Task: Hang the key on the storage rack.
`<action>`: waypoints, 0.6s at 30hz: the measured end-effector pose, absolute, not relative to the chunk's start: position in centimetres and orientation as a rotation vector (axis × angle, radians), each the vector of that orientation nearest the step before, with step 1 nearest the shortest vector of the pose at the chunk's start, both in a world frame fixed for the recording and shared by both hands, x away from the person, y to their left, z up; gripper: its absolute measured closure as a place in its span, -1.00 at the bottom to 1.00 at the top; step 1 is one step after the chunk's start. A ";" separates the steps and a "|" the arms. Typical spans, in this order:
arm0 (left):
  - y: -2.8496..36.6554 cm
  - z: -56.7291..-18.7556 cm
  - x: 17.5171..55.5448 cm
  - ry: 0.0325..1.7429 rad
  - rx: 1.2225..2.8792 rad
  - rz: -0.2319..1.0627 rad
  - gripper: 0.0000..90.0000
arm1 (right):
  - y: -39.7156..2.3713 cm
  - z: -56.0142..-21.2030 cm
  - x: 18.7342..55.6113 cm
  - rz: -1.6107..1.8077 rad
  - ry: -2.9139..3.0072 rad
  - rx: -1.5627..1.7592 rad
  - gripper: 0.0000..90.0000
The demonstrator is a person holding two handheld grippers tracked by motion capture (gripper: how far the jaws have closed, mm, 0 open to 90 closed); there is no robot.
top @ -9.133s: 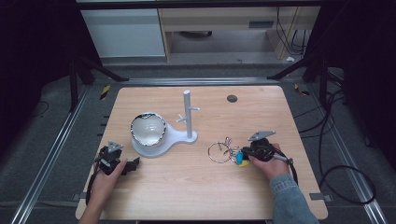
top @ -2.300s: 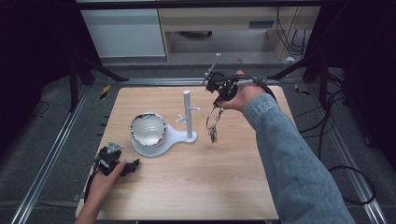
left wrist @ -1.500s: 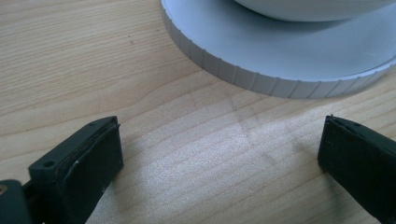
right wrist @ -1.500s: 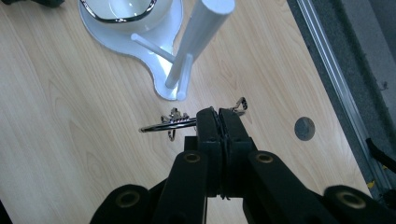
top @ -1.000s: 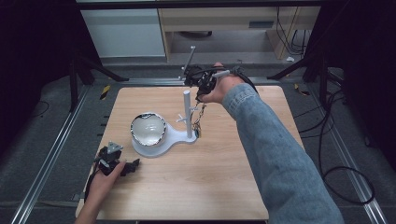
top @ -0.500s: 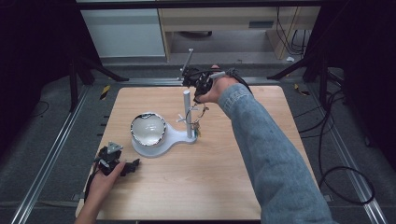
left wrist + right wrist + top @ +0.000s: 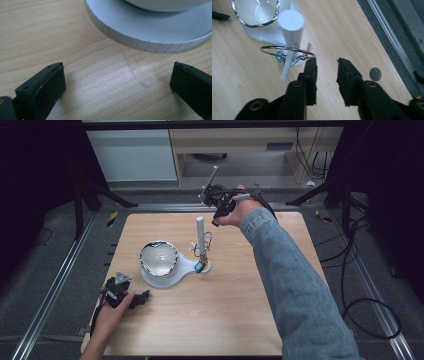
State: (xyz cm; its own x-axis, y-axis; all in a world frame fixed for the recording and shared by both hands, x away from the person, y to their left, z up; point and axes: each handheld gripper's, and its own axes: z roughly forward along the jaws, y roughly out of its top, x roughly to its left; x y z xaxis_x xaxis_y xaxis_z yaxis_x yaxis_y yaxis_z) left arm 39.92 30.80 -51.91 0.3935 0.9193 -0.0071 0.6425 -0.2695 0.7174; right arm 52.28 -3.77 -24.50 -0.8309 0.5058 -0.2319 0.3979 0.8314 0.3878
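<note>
The thin silver wire key ring (image 7: pixel 287 48) with its small keys and turquoise tag (image 7: pixel 278 56) now hangs on a peg of the white plastic stand (image 7: pixel 289 25), just ahead of and to the left of the right gripper (image 7: pixel 326 65). That gripper's fingers (image 7: pixel 311 72) have just been opening and stand a narrow gap apart with nothing between them; the ring's near edge lies just beyond the left fingertip, apart from it as far as can be told. In the high view the right gripper (image 7: pixel 216 210) hovers above and behind the stand's upright post (image 7: pixel 199 226), and the bunch (image 7: pixel 202 251) dangles toward the stand's base.

The ring looks light, stiff and slippery: smooth wire that would slide between flat pads, while the keys swing loosely below it. If it needs resetting, the firmest hold is probably across the wire loop itself, near the twisted joint where the keys gather.

The left gripper (image 7: pixel 121 292) rests on the wooden tabletop (image 7: pixel 240 310), fingers (image 7: pixel 45 87) wide and empty, the stand's ribbed base rim (image 7: pixel 130 41) just ahead of them.
</note>
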 end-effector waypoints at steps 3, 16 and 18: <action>30.8 -51.9 39.9 1.332 2.012 0.555 -1.00 | -4.4 -24.5 52.6 0.465 2.655 0.711 0.28; 30.8 -51.9 39.9 1.332 2.012 0.555 -1.00 | -7.0 -24.6 53.8 0.553 2.504 0.800 -0.54; 30.8 -51.9 39.9 1.332 2.012 0.555 -1.00 | -7.3 -24.6 54.0 0.566 2.489 0.817 -0.62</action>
State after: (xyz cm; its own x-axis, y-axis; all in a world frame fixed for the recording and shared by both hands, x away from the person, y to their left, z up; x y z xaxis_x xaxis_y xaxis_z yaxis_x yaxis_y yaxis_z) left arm 39.92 30.79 -51.92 0.3933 0.9194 -0.0069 0.6425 -0.2694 0.7174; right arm 54.00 -7.32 -24.63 -0.7191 0.6309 -0.2913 0.4427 0.7390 0.5078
